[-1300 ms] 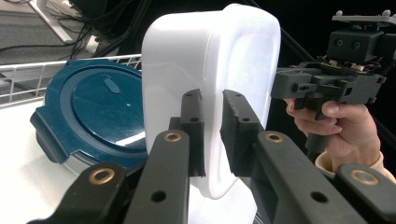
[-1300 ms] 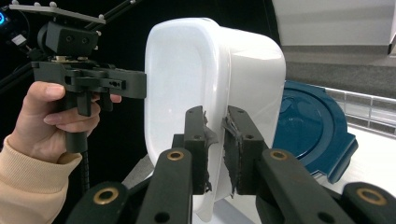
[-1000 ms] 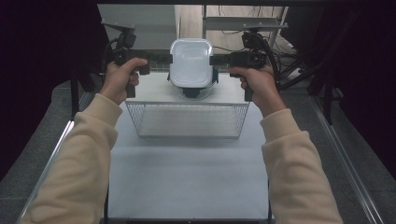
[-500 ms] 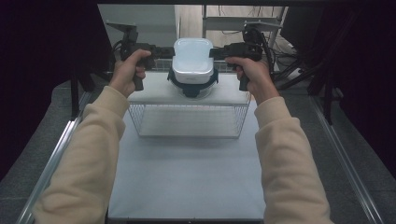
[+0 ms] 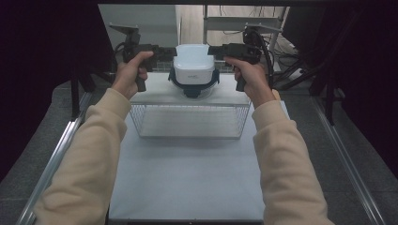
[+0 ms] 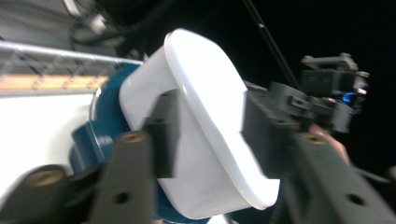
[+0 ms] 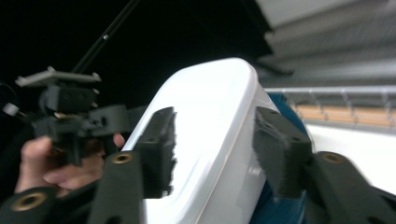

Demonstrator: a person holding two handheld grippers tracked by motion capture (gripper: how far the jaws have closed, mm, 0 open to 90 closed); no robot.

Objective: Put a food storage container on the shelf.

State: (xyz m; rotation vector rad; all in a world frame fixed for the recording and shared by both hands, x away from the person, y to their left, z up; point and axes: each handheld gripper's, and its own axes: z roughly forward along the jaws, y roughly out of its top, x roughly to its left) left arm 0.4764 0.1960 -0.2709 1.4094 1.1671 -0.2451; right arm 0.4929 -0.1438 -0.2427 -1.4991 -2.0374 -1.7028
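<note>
A white, rounded-square plastic container (image 5: 194, 69) with a dark blue clip-on lid (image 5: 193, 86) under it rests upside down on top of a clear wire-mesh basket (image 5: 190, 120), which stands on the white bench (image 5: 187, 173). The container sits directly between the two sets of fingers. The left gripper (image 5: 165, 53) reaches in from one side and the right gripper (image 5: 217, 50) from the other. Both have just been opening; each pair of fingers now stands about halfway apart, straddling the container's edge without pressing on it. This looks like the release step after setting the container down. Next, both grippers likely need to draw straight outward, clear of its sides.
</note>
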